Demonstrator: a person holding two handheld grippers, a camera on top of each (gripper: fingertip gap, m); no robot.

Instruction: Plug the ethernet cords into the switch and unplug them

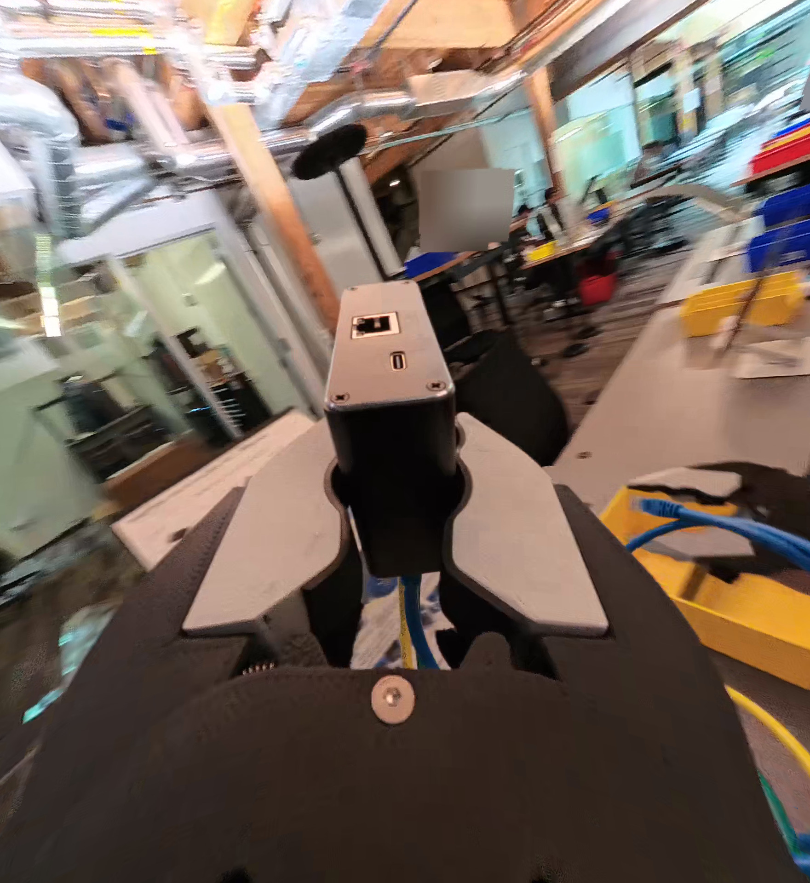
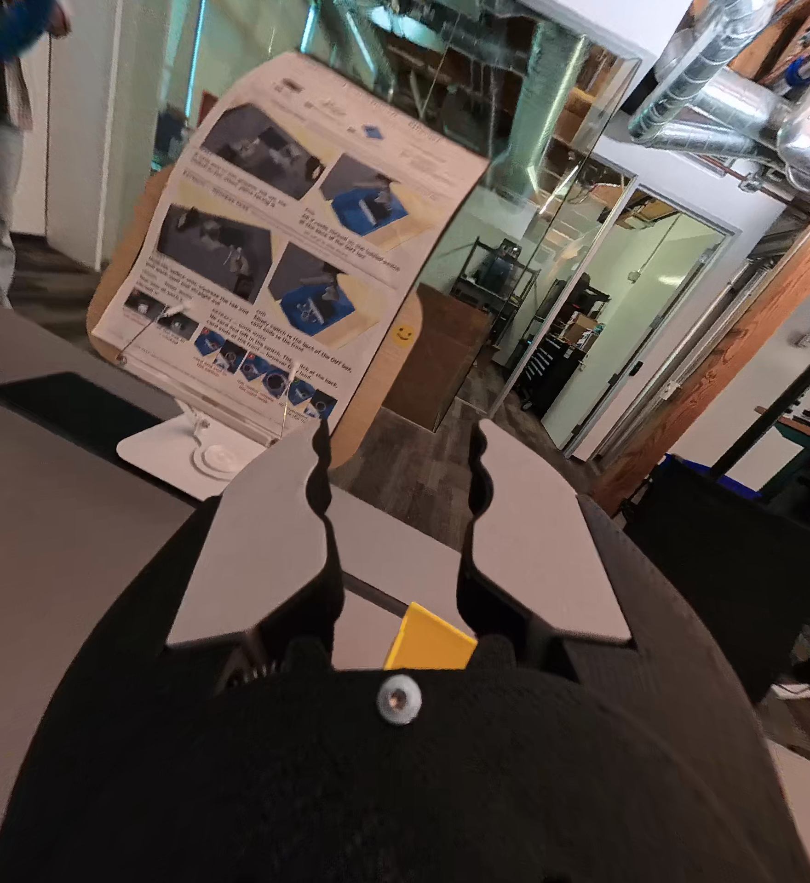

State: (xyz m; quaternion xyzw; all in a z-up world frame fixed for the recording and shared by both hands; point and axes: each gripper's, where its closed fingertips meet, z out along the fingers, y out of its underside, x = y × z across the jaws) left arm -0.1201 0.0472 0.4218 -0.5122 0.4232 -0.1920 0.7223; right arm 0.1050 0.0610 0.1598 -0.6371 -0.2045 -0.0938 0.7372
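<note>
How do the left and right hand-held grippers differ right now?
The left hand-held gripper is shut on the black switch, while the right hand-held gripper is open and holds nothing. A blue cable hangs beneath the switch between the left one's fingers; only the grey table and a corner of a yellow bin show between the right one's. Both have grey fingers with wavy inner edges on black bodies.

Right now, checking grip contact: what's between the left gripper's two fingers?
The black switch, clamped between the left gripper's fingers, seen in the left wrist view.
</note>
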